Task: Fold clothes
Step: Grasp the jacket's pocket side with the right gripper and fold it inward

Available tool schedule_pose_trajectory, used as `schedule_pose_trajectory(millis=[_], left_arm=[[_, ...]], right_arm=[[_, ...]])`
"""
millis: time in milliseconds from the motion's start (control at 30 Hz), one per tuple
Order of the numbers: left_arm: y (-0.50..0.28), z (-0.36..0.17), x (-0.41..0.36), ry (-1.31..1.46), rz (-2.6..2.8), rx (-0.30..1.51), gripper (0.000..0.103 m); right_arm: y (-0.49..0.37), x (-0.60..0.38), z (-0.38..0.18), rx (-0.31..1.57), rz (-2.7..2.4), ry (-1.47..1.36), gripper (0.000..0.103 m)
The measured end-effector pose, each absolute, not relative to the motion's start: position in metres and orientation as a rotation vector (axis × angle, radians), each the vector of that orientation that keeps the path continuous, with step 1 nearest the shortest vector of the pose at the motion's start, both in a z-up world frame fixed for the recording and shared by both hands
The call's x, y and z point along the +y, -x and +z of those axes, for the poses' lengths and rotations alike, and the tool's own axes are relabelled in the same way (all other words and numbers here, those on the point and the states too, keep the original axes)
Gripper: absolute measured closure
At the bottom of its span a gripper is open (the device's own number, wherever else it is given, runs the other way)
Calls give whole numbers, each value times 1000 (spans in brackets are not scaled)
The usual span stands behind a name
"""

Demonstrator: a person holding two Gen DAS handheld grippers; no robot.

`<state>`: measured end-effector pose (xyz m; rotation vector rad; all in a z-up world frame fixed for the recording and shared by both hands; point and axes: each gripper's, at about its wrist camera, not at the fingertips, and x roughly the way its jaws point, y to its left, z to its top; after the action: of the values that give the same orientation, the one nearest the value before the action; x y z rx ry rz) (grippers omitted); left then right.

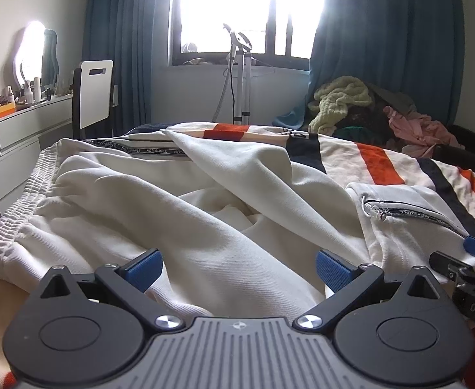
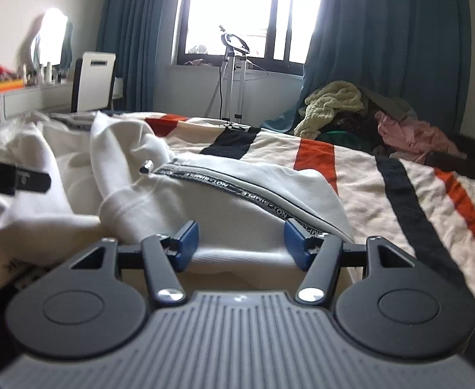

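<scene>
While the left gripper (image 1: 239, 270) is hovering with jaws released over the white sweatpants (image 1: 179, 194), the right gripper (image 2: 241, 243) is holding its jaws spread around a folded edge of them without pressing. They are lying rumpled across the striped blanket (image 2: 383, 188) on the bed, its far corner bearing a clothes pile (image 2: 351, 113).

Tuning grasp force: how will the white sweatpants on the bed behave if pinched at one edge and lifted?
Likely floppy: the white sweatpants lie in soft folds and ridges, so a lifted edge should drape and drag the rest. Probably moderately heavy for cloth; the knit looks thick, with a ribbed waistband. Slipping seems unlikely on that textured fabric, though the zip pull may dangle.
</scene>
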<state>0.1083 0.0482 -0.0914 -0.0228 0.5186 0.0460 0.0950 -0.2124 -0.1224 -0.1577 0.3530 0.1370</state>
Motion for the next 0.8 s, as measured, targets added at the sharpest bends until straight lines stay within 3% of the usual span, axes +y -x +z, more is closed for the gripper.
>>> schedule_pose_trajectory(millis=[467,667,800], left_arm=[[-115,-93,50,44,39,542,1],[-115,-98,41,-24,18,558,1],[-118,-100,44,-17,17,570,1]], right_arm=[[-87,-173,-116,334,345,401,43],[-88,-168,-117,425,413,391,44],[-98,-183,-117,444,395,216,56]])
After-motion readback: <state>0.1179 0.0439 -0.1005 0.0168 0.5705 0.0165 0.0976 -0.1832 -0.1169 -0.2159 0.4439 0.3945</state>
